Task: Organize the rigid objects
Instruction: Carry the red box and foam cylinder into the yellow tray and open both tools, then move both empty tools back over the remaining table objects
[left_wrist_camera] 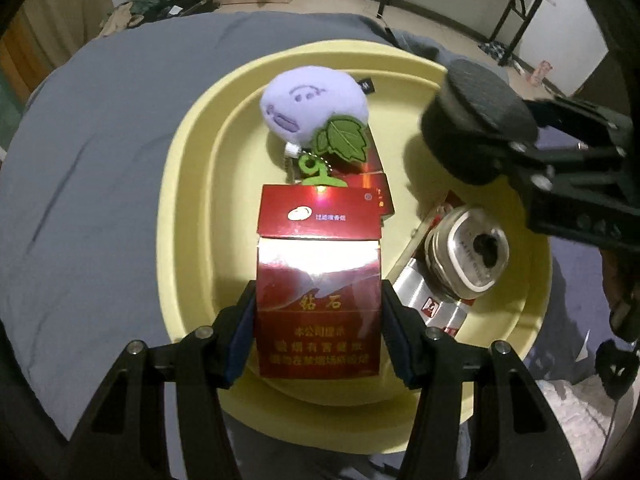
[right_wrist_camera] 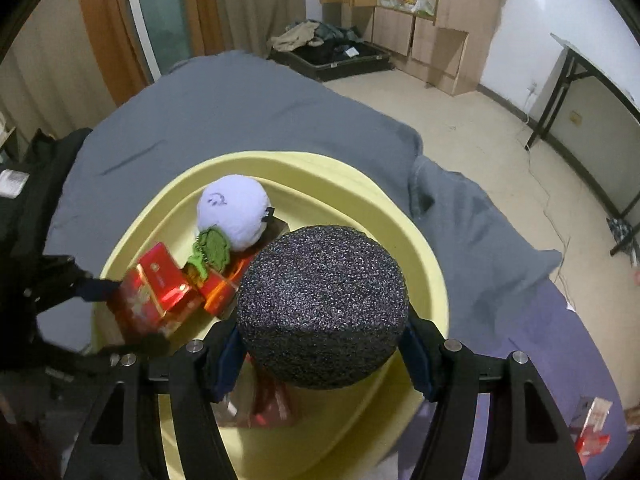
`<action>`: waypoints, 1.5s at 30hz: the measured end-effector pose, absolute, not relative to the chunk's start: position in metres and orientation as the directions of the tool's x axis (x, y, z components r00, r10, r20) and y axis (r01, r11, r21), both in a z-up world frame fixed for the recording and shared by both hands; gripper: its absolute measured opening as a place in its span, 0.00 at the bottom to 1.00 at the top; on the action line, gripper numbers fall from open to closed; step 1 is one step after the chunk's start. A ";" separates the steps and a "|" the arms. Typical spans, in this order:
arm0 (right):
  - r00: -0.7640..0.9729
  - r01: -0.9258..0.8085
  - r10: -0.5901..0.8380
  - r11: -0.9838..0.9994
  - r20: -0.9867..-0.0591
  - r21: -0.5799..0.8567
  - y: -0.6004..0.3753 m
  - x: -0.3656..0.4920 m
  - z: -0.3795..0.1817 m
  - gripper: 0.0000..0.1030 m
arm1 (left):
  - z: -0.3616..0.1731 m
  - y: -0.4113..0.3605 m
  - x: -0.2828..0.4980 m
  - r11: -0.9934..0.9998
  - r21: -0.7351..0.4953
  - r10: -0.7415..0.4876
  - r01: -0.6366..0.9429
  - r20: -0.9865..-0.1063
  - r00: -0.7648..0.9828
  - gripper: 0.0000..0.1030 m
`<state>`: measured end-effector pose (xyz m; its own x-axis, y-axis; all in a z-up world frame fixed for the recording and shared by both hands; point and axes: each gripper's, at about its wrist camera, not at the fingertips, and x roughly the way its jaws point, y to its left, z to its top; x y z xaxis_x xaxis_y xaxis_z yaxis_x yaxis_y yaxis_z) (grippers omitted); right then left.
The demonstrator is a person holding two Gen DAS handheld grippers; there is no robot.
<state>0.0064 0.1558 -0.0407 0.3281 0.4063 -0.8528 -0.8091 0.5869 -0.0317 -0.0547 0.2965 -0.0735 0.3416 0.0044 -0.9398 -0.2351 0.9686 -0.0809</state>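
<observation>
Grey bed (left_wrist_camera: 120, 160); left tool (left_wrist_camera: 318, 320) grips red carton (left_wrist_camera: 318, 280) | right tool (right_wrist_camera: 324, 344) grips black foam puck (right_wrist_camera: 322, 304)

Bed with grey sheet (right_wrist_camera: 248, 120) fills middle of both views. Beige floor (right_wrist_camera: 472, 128) beyond. Open dark suitcase (right_wrist_camera: 332, 58) on floor, clothes heaped behind it. Light wood cabinets (right_wrist_camera: 436, 32) against far wall, clutter in open shelf. Orange-brown curtains (right_wrist_camera: 108, 32) flank glass door (right_wrist_camera: 164, 20) at left. White wall (right_wrist_camera: 560, 20) at right, black folding table (right_wrist_camera: 580, 76) along it, cable trailing on floor near socket. Dim indoor light.
</observation>
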 end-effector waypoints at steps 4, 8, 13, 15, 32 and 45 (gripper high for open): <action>0.291 -0.811 0.399 0.586 -0.870 -0.003 0.179 0.011 -0.056 0.65 | -0.073 0.304 -0.055 0.964 -0.106 -0.013 -0.245 -0.936 0.352 0.57; 0.278 -0.806 0.359 0.592 -0.891 -0.013 0.189 0.015 -0.071 0.77 | -0.063 0.302 -0.062 0.970 -0.081 0.010 -0.231 -0.930 0.368 0.77; 0.291 -0.803 0.441 0.596 -0.849 0.035 0.178 0.011 -0.042 1.00 | -0.028 0.292 -0.063 0.974 -0.028 0.076 -0.224 -0.892 0.446 0.98; 0.319 -0.791 0.464 0.610 -0.826 0.037 0.161 0.012 -0.018 1.00 | -0.011 0.285 -0.056 0.974 -0.041 0.071 -0.223 -0.878 0.473 1.00; 0.678 -0.229 -0.055 0.932 -0.733 -0.282 -0.269 0.028 0.019 1.00 | 0.003 0.003 0.120 0.968 -0.251 -0.229 -0.016 -0.906 0.357 1.00; 0.593 0.077 -0.127 0.992 -0.795 -0.101 -0.427 0.018 -0.038 1.00 | -0.041 -0.063 0.163 0.985 -0.126 -0.094 -0.121 -0.966 0.242 1.00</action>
<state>0.0178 -0.4274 -0.0381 0.5928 -0.1272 -0.7952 0.0772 0.9919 -0.1010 0.1634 -0.0627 -0.0411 0.2421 -0.0939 -0.9657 -0.1207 0.9847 -0.1260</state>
